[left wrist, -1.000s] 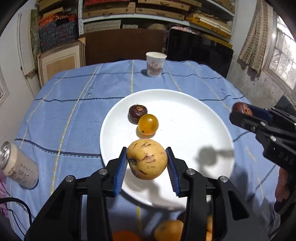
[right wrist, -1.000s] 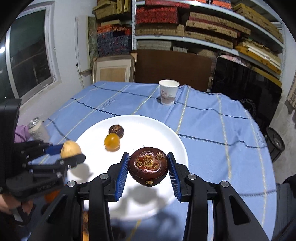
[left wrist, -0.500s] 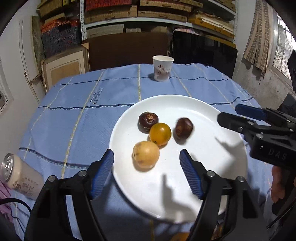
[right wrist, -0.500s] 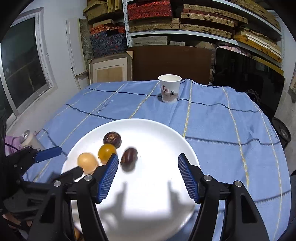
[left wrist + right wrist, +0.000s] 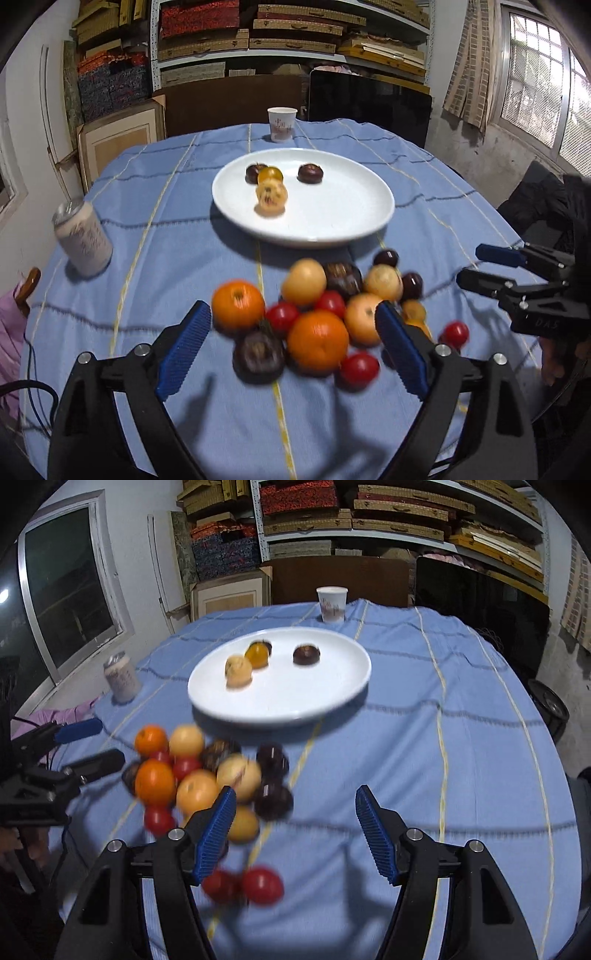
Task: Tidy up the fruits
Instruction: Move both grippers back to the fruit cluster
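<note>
Both hand-held grippers, left [image 5: 291,345] and right [image 5: 295,830], are hanging apart and empty over the near heap of round loose fruits [image 5: 325,306], probably to choose the next one for the round white plate [image 5: 332,218].

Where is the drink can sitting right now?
The drink can stands on the blue tablecloth at the table's left edge in both views, left of the white plate.

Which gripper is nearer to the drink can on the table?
Left. The left gripper hangs open over the fruit pile, on the same side of the table as the can. The right gripper hangs open on the far side of the pile.
</note>
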A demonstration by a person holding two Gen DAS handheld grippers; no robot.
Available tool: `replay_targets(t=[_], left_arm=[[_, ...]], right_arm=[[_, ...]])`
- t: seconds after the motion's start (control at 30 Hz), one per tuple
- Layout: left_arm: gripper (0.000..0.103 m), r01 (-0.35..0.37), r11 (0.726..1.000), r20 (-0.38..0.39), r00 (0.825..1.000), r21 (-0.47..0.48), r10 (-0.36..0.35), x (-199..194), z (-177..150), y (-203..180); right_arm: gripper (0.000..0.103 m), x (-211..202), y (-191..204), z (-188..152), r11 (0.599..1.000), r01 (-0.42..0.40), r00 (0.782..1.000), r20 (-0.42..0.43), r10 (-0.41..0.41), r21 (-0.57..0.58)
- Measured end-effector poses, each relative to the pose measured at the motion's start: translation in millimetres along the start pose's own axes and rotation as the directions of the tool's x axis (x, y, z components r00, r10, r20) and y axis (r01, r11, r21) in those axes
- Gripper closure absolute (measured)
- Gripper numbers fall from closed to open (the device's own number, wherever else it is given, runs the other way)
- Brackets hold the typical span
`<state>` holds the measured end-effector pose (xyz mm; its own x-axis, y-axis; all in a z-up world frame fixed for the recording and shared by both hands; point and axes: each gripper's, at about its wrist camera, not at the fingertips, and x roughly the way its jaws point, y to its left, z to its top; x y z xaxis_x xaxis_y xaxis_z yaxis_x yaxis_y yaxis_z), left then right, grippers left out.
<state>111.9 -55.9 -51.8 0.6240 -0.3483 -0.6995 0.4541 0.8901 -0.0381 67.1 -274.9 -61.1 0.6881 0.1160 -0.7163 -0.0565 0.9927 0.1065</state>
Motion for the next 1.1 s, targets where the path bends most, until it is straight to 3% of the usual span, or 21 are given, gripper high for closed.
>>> replay_targets(t=[0.2, 0.3, 0.53, 0.8, 0.93, 1.03, 1.1], left_arm=[[0.015, -0.009, 1.0, -0.045, 0.999, -0.009, 0.009, -3, -39, -7], [0.015, -0.005, 1.0, -0.052, 0.999, -0.012, 0.005, -6, -48, -10], [0.015, 0.006, 1.0, -0.073, 0.997, -0.009, -0.007, -5, -53, -16], [0.015, 0.006, 1.0, -0.065, 0.998, -0.015, -0.007, -6, -51, -18], [0.015, 0.001, 0.999, -0.065, 0.998, -0.038, -0.003, -7, -50, -12], [0.015, 0.007, 0.999, -0.07, 0.998, -0.039, -0.009, -5, -50, -12], [0.015, 0.013, 0.999, -0.073, 0.997, -0.031, -0.015, -4, -51, -15]], right_arm=[[0.037, -1, 16, -48, 0.997, 0.051, 0.998, -0.028, -0.053, -0.058], [0.043, -1, 17, -52, 0.998, 0.041, 0.999, -0.025, -0.042, -0.056], [0.044, 2, 13, -49, 0.999, 0.029, 0.999, -0.039, -0.031, -0.039], [0.044, 0, 30, -41, 0.982, -0.174, 0.984, -0.044, 0.171, -0.069], [0.044, -7, 24, -39, 0.995, -0.077, 0.997, -0.003, 0.077, -0.07], [0.044, 4, 17, -40, 0.998, -0.003, 0.999, -0.039, 0.0, -0.059], [0.044, 12, 17, -42, 0.998, -0.009, 0.998, -0.069, 0.005, -0.062]])
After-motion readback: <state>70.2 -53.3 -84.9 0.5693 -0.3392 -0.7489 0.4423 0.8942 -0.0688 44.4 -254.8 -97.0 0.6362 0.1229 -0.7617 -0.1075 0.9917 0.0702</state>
